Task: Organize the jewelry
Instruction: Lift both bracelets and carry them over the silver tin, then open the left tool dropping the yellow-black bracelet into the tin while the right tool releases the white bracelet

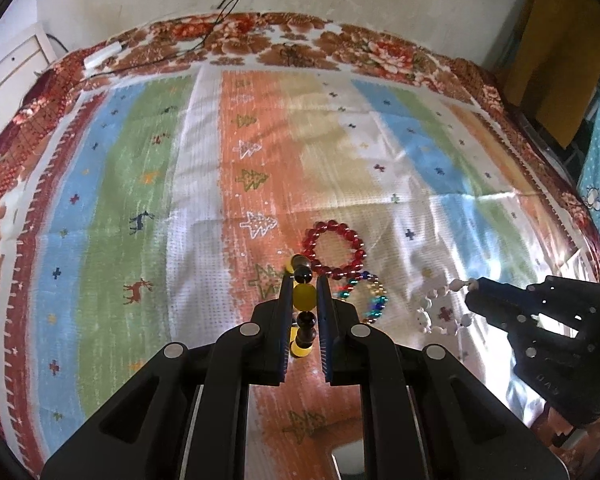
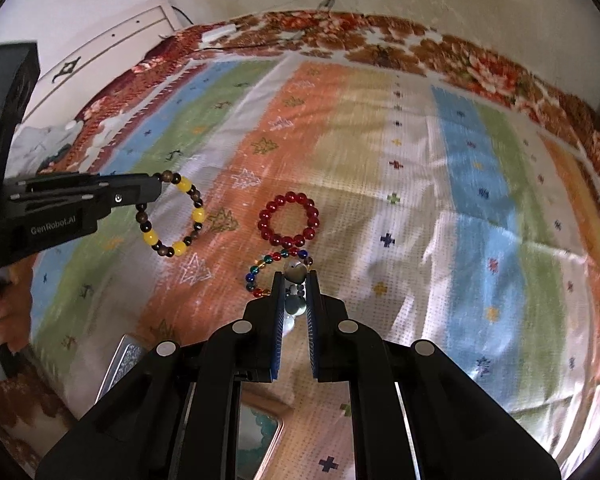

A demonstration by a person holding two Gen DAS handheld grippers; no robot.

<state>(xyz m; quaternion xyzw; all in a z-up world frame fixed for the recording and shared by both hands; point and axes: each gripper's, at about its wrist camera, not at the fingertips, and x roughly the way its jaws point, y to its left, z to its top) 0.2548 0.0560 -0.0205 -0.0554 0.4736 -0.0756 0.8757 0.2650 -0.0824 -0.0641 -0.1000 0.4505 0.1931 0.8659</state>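
My left gripper (image 1: 303, 280) is shut on a yellow-and-brown bead bracelet (image 1: 303, 296) and holds it above the cloth; the bracelet hangs as a ring in the right wrist view (image 2: 172, 216). My right gripper (image 2: 296, 276) is shut on a white pearly bead bracelet (image 2: 294, 300), which shows in the left wrist view (image 1: 439, 308). A red bead bracelet (image 1: 335, 248) lies on the orange stripe and also shows in the right wrist view (image 2: 288, 220). A multicoloured bead bracelet (image 1: 367, 300) lies just below it, touching it, and shows again in the right wrist view (image 2: 268, 268).
A striped patterned cloth (image 1: 140, 200) covers the bed, with a floral border (image 1: 260, 40) by the wall. A white adapter with cables (image 1: 102, 54) lies at the far left edge. A box with teal beads (image 2: 260, 432) sits near the front edge below my right gripper.
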